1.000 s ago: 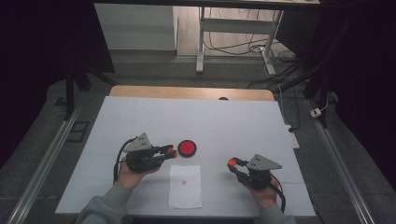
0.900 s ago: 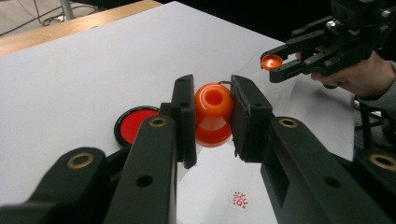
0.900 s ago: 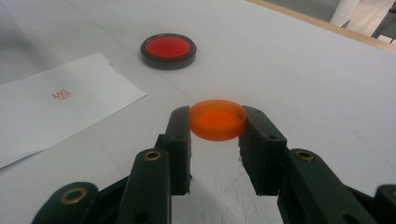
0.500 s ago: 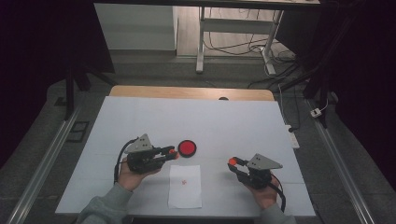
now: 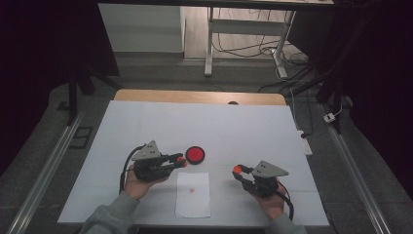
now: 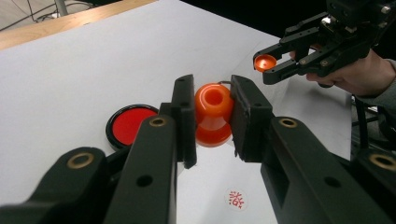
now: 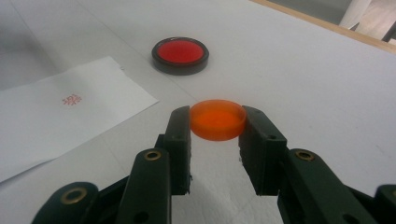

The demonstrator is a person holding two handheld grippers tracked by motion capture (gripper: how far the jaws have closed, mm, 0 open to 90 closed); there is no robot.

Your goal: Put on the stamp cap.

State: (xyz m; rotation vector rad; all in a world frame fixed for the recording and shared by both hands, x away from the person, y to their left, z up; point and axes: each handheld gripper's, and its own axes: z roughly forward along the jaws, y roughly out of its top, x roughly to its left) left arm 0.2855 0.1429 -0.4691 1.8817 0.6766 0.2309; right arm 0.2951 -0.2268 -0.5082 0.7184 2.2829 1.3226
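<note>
Orange stamp (image 6: 213,114) clamped in left tool (image 6: 213,121) | orange cap (image 7: 218,119) clamped in right tool (image 7: 215,140)

Dim room, dark surroundings, evenly lit white table (image 5: 146,122), soft focus, faint shadows

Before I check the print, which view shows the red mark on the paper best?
The right gripper view: the red mark lies unblocked on the paper. The left gripper view shows it between the jaws; the high view gives a faint speck.
</note>
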